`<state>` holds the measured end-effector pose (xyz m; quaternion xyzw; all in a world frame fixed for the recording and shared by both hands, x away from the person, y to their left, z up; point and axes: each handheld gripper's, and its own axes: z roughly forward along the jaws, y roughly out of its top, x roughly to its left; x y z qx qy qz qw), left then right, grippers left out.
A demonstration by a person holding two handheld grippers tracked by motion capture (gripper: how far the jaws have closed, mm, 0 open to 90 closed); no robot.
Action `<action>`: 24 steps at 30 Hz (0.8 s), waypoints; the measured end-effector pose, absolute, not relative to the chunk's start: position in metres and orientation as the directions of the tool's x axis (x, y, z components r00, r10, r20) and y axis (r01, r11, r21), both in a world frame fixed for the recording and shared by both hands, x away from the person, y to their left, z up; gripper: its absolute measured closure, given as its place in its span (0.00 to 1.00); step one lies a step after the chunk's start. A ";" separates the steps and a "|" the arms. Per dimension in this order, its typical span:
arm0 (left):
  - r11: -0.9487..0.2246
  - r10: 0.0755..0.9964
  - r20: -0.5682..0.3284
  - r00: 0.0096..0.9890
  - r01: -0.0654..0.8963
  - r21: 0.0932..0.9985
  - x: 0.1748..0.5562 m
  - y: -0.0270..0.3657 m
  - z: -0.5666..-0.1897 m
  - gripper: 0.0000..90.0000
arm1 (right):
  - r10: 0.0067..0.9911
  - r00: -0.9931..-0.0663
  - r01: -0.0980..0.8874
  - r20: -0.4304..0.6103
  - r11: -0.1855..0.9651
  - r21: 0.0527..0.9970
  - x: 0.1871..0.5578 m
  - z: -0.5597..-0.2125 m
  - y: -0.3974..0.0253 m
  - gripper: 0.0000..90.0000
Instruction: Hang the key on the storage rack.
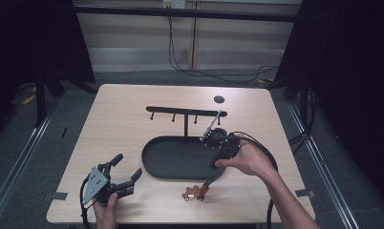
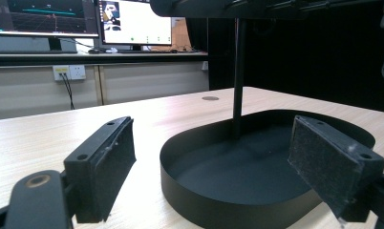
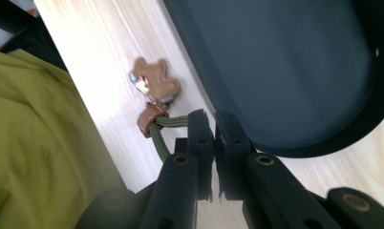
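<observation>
Tongs in the person's right hand (image 3: 214, 125) are pinched shut on a green cord loop (image 3: 167, 125) that belongs to a small keychain. The loop runs through a reddish bead (image 3: 149, 120) to a tan, bear-shaped charm (image 3: 155, 78) with a bit of metal hardware. The charm lies on the pale wooden desk (image 1: 123, 109), just beside the near rim of a black oval tray (image 1: 154, 164), close to the person's edge of the desk. A thin post rises from the tray and carries a crossbar with small hooks (image 1: 180, 112).

Left tongs (image 1: 118, 177) rest low at the near left of the desk, spread wide and holding nothing, pointing toward the tray.

The keychain looks very light. Its cord is soft and limp, so the charm would likely dangle and swing once lifted. The charm itself seems firm and not fragile. The cord loop is the sensible place to grip, as it is gripped now, leaving an open stretch of loop free to slip over a hook. A pinch too near the end could let the thin cord slide out.
</observation>
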<state>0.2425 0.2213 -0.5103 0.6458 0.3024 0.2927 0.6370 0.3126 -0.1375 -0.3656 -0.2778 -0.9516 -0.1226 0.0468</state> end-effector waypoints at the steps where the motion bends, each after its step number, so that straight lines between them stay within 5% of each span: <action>1: -0.006 0.764 -0.007 0.646 0.018 1.000 0.243 0.221 -0.510 0.17 | 0.515 -0.842 0.539 0.160 0.817 0.208 0.314 -0.362 -0.137 0.96; 24: -0.005 0.764 -0.007 0.646 0.017 1.000 0.243 0.221 -0.510 0.17 | 0.466 -0.876 0.483 0.124 0.849 0.217 0.319 -0.308 -0.118 0.96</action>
